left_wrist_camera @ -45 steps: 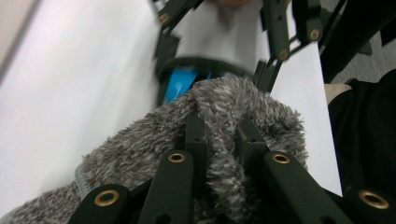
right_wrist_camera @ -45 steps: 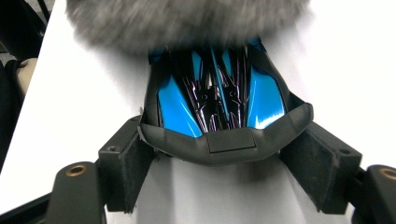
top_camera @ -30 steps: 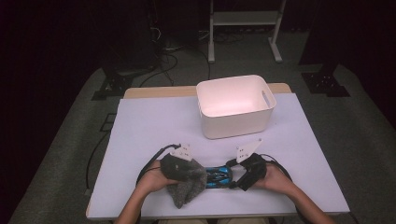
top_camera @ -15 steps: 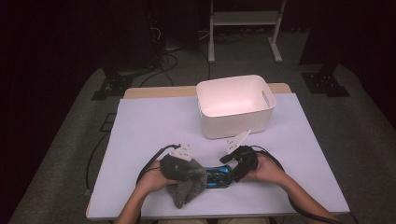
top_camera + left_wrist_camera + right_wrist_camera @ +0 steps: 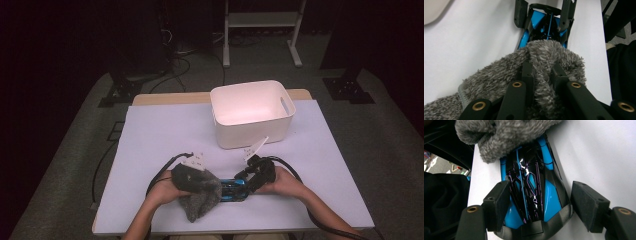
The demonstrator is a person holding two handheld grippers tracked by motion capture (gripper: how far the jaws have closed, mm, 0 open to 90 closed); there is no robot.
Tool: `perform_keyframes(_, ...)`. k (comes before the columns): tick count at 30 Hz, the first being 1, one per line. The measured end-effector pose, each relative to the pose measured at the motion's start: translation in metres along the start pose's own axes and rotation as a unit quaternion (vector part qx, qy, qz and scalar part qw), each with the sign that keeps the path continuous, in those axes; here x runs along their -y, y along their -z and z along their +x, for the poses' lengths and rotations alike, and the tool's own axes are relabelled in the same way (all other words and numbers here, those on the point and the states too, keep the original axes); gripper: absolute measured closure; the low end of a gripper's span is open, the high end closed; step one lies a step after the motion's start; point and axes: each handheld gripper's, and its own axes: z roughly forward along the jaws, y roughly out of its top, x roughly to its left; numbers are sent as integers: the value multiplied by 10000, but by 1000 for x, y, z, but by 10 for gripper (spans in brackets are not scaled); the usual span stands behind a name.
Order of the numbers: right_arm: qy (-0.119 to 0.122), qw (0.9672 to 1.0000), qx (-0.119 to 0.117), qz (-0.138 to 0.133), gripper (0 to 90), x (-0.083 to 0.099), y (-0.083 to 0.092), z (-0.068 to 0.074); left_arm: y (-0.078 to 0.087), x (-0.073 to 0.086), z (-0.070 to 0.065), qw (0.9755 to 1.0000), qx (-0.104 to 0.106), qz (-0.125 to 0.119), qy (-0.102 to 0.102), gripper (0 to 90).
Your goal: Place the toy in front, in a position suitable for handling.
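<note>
**Cloth on the toy car, right jaws drawing in**

High view: near the counter's (image 5: 165, 125) front edge, the left gripper (image 5: 192, 172) holds a grey fluffy cloth (image 5: 200, 195) over a blue-and-black toy car (image 5: 234, 190), perhaps a model racer.

Left gripper view: jaws clamped on the cloth (image 5: 549, 57).

Right gripper view: the right gripper (image 5: 541, 207) straddles the car (image 5: 531, 192); its jaws have just been closing, one pad at the body, the other apart. Next: steady the car, then wipe.

A fluffy grey cloth (image 5: 199, 196) lies bunched at the near edge of the white desk (image 5: 165, 135), draped over one end of a glossy blue-and-black toy car (image 5: 234, 189).
</note>
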Motion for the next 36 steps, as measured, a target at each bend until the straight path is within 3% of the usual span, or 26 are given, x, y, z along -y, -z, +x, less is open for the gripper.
perform_keyframes(5, 113, 9998, 132, -6, 315, 0, 1, 5, 10, 0, 1, 9999, -24, -156, 55, 773)
perform_keyframes(11, 503, 9974, 519, -3, 316, -1, 2, 20, 12, -4, 5, 9997, -27, -211, 79, 771)
perform_keyframes(17, 1027, 9896, 996, -157, 317, 4, 3, 38, 19, -17, 13, 9998, -73, -150, 102, 767)
perform_keyframes(22, 1479, 9783, 1381, -436, 317, 13, 2, 50, 15, -29, 19, 9997, -86, 155, 148, 747)
perform_keyframes(26, 1706, 9711, 1578, -548, 318, 17, 1, 57, 1, -29, 25, 9986, 164, 404, 299, 741)
perform_keyframes(31, 1807, 9675, 1675, -574, 318, 19, 1, 61, 1, -22, 30, 9969, 461, 186, 603, 783)
perform_keyframes(36, 1951, 9627, 1788, -573, 319, 20, -1, 65, 4, -21, 27, 9970, 489, 171, 576, 803)
